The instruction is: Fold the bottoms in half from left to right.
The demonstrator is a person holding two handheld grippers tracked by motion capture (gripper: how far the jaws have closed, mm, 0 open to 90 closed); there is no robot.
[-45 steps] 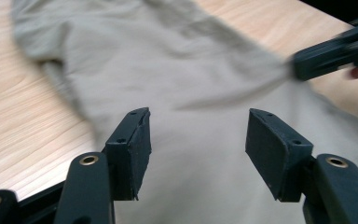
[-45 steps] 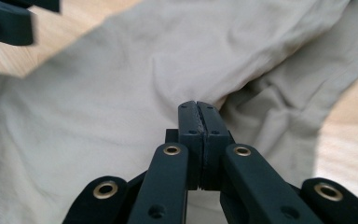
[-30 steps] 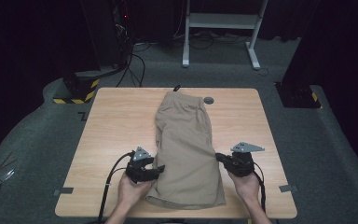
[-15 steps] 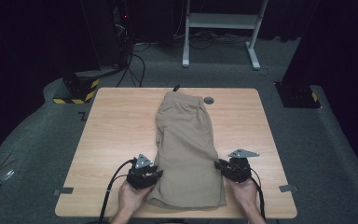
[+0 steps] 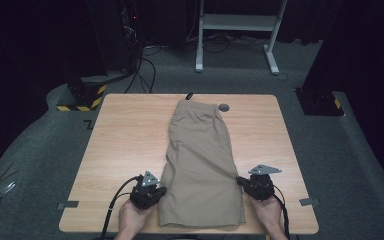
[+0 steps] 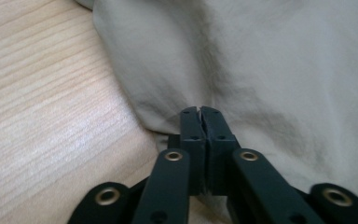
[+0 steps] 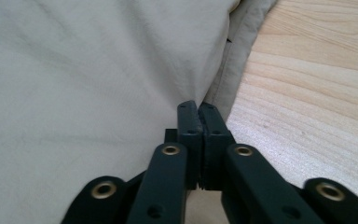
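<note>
A pair of khaki shorts (image 5: 200,160) lies lengthwise on the wooden table (image 5: 125,135), waistband at the far end and hem toward me. My left gripper (image 5: 159,192) sits at the shorts' left edge near the hem. In the left gripper view its jaws (image 6: 200,112) are pressed together on a puckered bit of the fabric (image 6: 261,60). My right gripper (image 5: 240,181) is at the right edge of the shorts. In the right gripper view it (image 7: 198,106) is shut, with the cloth (image 7: 98,70) drawn into its tips beside a folded seam.
A small dark round disc (image 5: 223,107) and a black tab (image 5: 189,95) lie near the table's far edge by the waistband. Bare wood lies on both sides of the shorts. Beyond the table stand a white frame (image 5: 235,25) and a yellow-black striped base (image 5: 80,97).
Both grippers have moved toward the near edge of the table, and the shorts have slid a little toward me with them.
</note>
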